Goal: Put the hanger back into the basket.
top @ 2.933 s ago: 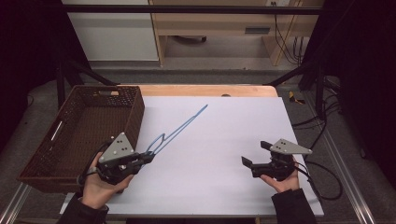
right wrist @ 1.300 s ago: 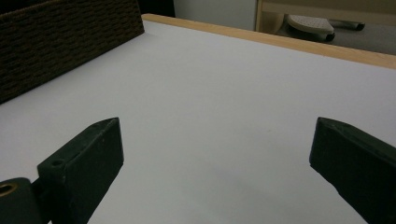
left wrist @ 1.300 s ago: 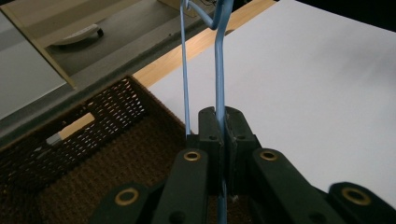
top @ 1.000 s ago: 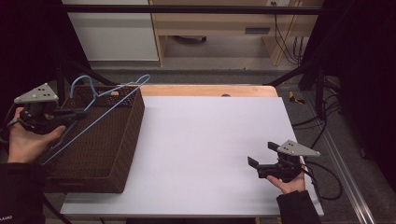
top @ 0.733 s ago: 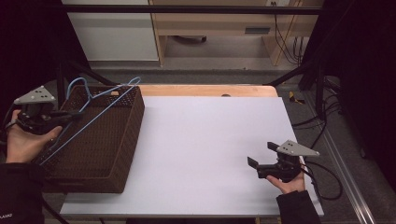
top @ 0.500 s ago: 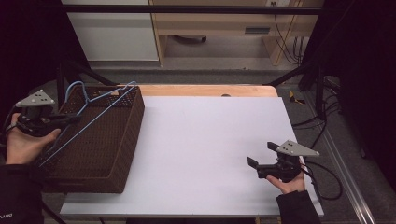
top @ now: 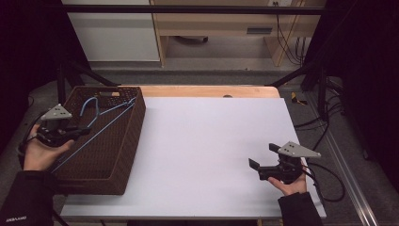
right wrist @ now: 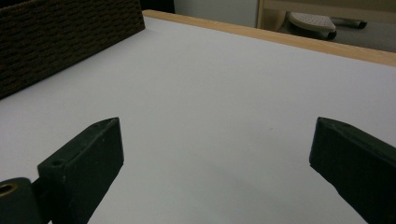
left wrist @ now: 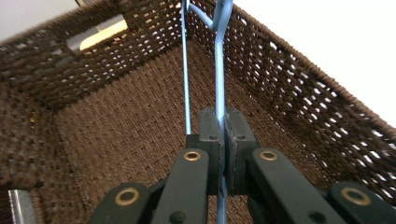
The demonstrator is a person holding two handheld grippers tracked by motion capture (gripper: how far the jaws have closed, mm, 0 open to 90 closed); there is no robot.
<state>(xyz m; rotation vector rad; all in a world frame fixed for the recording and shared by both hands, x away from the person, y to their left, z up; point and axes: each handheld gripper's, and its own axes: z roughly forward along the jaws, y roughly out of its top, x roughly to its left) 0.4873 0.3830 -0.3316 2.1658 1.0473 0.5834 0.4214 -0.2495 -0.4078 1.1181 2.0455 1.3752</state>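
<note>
A thin blue wire hanger (top: 104, 121) stretches diagonally across the dark brown wicker basket (top: 123, 155) at the table's left. My left gripper (top: 77, 131) is over the basket's left rim, shut on the blue hanger (left wrist: 219, 88), whose wire runs up between the closed jaws toward the basket's far corner. The hook end (top: 89, 104) hangs above the basket's far part. My right gripper (top: 259, 165) rests low near the table's front right, open, with nothing between its jaws. In the right gripper view the gripper (right wrist: 217, 154) faces bare white tabletop.
The white table top (top: 207, 141) spreads between the basket and the right hand. A wooden strip (top: 207, 91) runs along the far edge. Black frame poles and cables (top: 324, 117) stand to the right. The wicker basket's side (right wrist: 56, 37) rises at far left in the right gripper view.
The left gripper carried the hanger from the table up and left over the basket, then lowered it slightly into it. The right gripper has stayed put and open.
</note>
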